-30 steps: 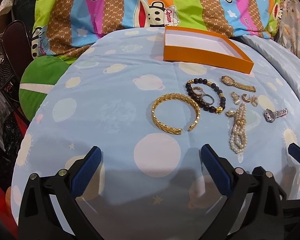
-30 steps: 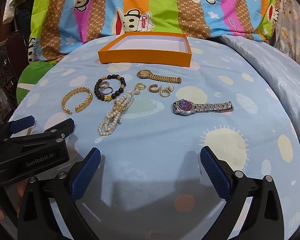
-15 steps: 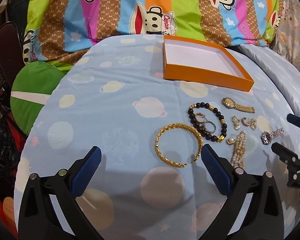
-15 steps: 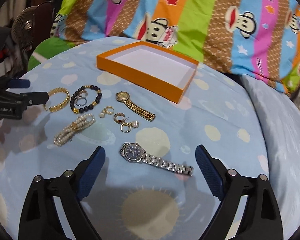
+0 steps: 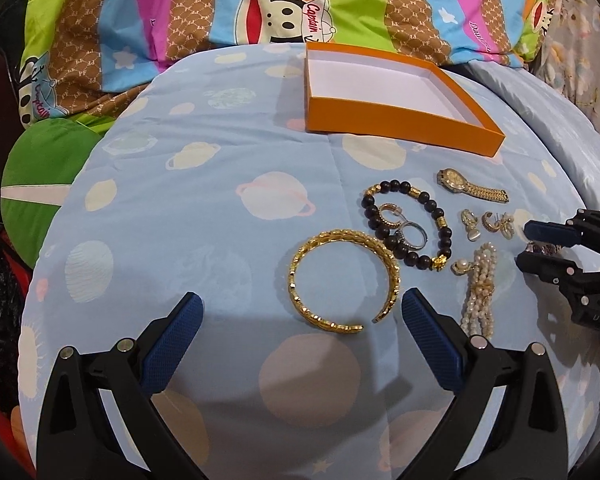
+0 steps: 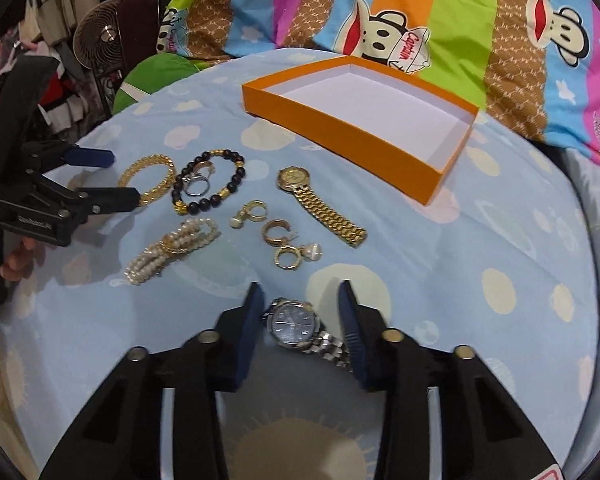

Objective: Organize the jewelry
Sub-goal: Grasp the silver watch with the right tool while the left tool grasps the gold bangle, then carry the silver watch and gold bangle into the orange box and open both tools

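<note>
Jewelry lies spread on a light blue bedsheet in front of an empty orange box (image 5: 400, 128) (image 6: 340, 136). My right gripper (image 6: 302, 312) (image 5: 534, 246) straddles the face of a silver watch (image 6: 292, 322); its jaws are closing, and a small gap still shows beside the face. My left gripper (image 5: 300, 336) (image 6: 114, 178) is open, its tips on either side of the near end of a gold bangle (image 5: 332, 238) (image 6: 146, 164). Between the two lie a black bead bracelet (image 5: 446, 236) (image 6: 236, 178) with rings (image 5: 412, 236) inside, a pearl bracelet (image 5: 480, 292) (image 6: 172, 248), gold earrings (image 5: 488, 226) (image 6: 276, 232) and a gold watch (image 5: 468, 186) (image 6: 320, 204).
A striped cartoon quilt (image 5: 340, 8) is bunched up behind the box. A green cushion (image 5: 40, 168) and a small fan (image 6: 104, 36) sit off the left side. The sheet slopes away at the right edge. A person's hand (image 6: 16, 264) holds the left gripper.
My right gripper has rolled and swung over to the silver watch, and its jaws have narrowed around the watch face. My left gripper has edged closer to the gold bangle, still wide.
</note>
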Tool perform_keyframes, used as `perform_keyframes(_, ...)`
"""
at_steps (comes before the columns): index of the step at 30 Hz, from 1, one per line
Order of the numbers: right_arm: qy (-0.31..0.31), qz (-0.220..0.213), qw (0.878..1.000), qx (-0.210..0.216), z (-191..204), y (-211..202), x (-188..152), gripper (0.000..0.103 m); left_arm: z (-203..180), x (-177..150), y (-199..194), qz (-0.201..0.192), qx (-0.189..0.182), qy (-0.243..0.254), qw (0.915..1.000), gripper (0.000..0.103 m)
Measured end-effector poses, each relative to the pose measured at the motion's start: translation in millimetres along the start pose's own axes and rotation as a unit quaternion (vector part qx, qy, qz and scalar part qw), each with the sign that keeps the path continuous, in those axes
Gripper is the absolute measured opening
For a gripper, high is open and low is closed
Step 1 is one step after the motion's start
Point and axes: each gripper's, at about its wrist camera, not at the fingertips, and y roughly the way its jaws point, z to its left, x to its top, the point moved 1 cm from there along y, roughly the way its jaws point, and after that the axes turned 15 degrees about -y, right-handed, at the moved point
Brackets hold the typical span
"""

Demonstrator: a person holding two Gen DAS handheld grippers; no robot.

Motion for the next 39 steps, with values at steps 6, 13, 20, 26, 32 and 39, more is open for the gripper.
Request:
perform_keyframes(6, 0.036, 0.005, 0.999, 0.001, -2.4, -1.7, -0.6, 0.026, -11.6, -1.5, 8.6, -0.003, 0.009, 0.021, 0.9997, 0.097)
perform_keyframes(13, 0.013, 0.014, 1.000, 0.007, -1.8, -6.6, -5.9, 0.040, -15.7, 2.8, 12.3, -0.014, 0.008, 0.021, 0.9996, 0.092)
perform_keyframes(20, 0.005, 0.022, 1.000, 0.015, -2.8, -8.1, -7.2, 0.029, -17.0, 4.9, 8.7, -0.029, 0.002, 0.023, 0.9993, 0.064)
perform_keyframes(26, 0.026, 0.015, 1.000, 0.005, -2.5, -12.9, -7.0, 0.028, -13.7, 8.9, 6.5, -0.023, -0.012, 0.013, 0.9996, 0.056)
perform_keyframes(32, 0.059, -0.015, 0.998, -0.019, -4.3, -31.1, 1.5, 0.028, -9.3, 13.9, 1.5, -0.014, -0.031, -0.002, 0.9994, 0.056)
perform_keyframes(39, 0.110, -0.057, 0.991, -0.042, -20.9, -49.2, 23.7, 0.028, -8.7, 31.5, -15.6, -0.036, -0.045, -0.002, 0.9984, 0.056)
